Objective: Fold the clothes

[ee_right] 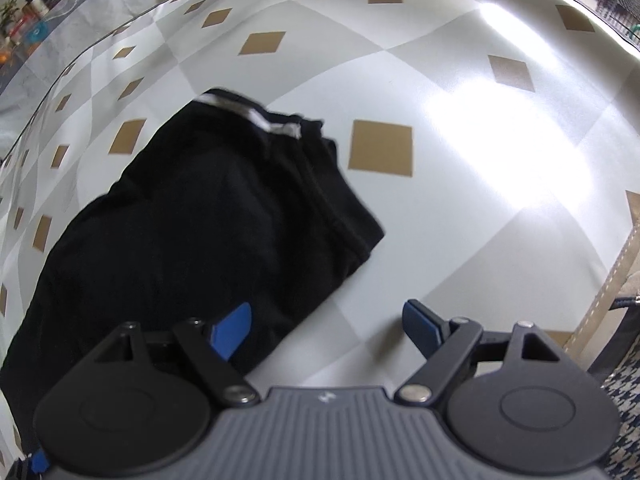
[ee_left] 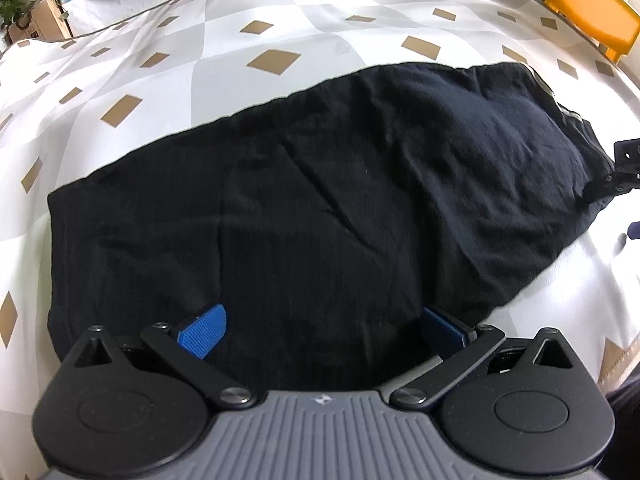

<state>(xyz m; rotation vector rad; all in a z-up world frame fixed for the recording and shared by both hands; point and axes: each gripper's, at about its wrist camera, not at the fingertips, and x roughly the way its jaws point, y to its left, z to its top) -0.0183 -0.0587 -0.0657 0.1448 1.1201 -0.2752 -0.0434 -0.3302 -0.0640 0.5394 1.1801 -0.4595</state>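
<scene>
- Black, soft knit garment (ee_left: 320, 184) lies spread flat and creased on the bench, one end carrying a thin white-striped band (ee_right: 256, 118); it sits towards the near edge, under and ahead of both tools.
- The left gripper (ee_left: 322, 330) hangs over the near part of the cloth with its blue-padded fingers (ee_left: 204, 332) spread wide, nothing between them.
- The right gripper (ee_right: 326, 330) is likewise spread and empty, one finger over the garment's edge, the other over bare cover.
- Risk, as I judge it: a pinch from here may catch only the top layer (the cloth looks doubled near the band), so the fold would drag askew.
- Another: the glossy cover could let the whole piece slide rather than lift.
- The bench wears a smooth cover of white and grey diamonds with tan squares (ee_left: 276, 60), glaring under strong light.
- Around it: an orange plastic chair back (ee_left: 592, 12), a potted green plant (ee_left: 24, 0), and cluttered shelves.
</scene>
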